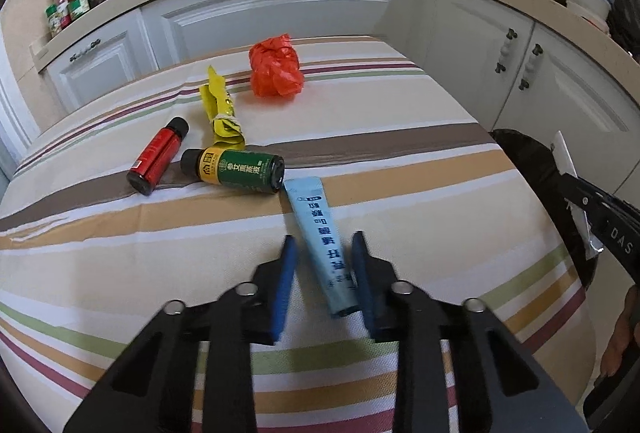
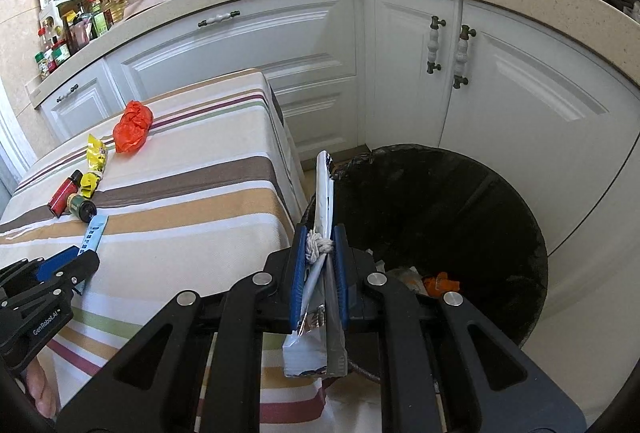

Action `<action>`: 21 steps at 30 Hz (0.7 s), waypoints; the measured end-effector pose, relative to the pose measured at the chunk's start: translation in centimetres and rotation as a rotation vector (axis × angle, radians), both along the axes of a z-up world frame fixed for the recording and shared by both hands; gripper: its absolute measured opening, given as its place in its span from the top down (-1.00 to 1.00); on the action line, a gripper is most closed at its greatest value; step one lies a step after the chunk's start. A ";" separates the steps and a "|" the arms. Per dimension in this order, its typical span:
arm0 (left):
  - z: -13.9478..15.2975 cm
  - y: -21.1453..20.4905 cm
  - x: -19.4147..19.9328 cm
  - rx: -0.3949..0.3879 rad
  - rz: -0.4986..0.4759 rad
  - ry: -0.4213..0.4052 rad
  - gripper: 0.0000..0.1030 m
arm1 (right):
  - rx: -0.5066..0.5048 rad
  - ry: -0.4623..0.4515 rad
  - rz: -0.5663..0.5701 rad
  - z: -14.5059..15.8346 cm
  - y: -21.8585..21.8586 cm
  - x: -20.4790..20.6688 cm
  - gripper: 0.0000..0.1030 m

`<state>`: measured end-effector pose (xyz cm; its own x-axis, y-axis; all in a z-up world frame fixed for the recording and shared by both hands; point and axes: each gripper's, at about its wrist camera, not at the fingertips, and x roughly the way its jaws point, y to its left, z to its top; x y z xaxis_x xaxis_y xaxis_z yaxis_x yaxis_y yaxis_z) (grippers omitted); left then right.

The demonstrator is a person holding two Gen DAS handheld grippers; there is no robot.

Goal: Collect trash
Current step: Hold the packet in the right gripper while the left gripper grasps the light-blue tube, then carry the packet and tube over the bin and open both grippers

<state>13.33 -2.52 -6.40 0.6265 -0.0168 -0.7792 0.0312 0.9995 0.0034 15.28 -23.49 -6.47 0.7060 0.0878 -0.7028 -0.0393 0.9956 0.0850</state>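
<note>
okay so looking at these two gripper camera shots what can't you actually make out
- Bin contents: right wrist view, mostly hidden by the right gripper and dark liner.
- White wrapper: print too small, lower part behind the fingers.
- Blue sachet: left wrist view, whether the left gripper pads touch it.
- Green bottle: label text too small.

Two bottles (image 1: 160,161) (image 1: 234,171), three wrappers (image 1: 324,245) (image 1: 222,113) (image 2: 324,193), one red bag (image 1: 275,67).

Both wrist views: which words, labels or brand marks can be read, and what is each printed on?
"GenRobot.AI": side of the left tongs.
"DAS": arm of the right tongs; the rest is cut off.
Light blue sachet: printed characters, blurred.
Green bottle: label characters too small.
Red bottle, yellow wrapper, white wrapper: unreadable.
</note>
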 end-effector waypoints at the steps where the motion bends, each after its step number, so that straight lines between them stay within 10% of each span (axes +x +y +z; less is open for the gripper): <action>1: 0.0 0.0 -0.1 0.000 -0.008 -0.001 0.68 | 0.000 0.000 0.000 0.0 0.0 0.0 0.74; 21: 5.3 -4.5 -2.1 -0.006 -0.148 -0.240 0.72 | -0.024 -0.099 -0.076 3.1 -2.4 -2.8 0.74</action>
